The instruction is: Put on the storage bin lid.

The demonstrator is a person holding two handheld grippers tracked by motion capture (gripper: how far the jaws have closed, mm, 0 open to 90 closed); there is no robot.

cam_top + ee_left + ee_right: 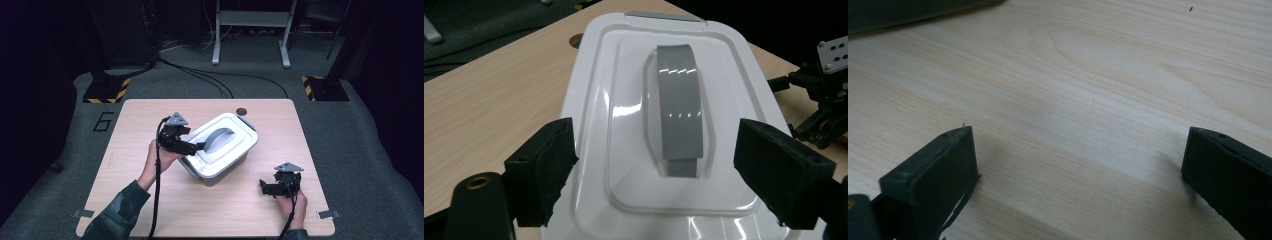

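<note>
One white lidded box (220, 150) with one grey handle (218, 138), two claws, one wooden table (150, 115)

- A lab or recording studio, dark all round, not a home.
- Grey carpet floor (370, 150) with a "6" (103, 121) marked beside the wooden surface (150, 112).
- Yellow-black hazard-striped stand bases (106, 91) at the far corners.
- Black cables (210, 77) trail across the floor.
- A grey metal frame (251, 30) stands behind.
</note>
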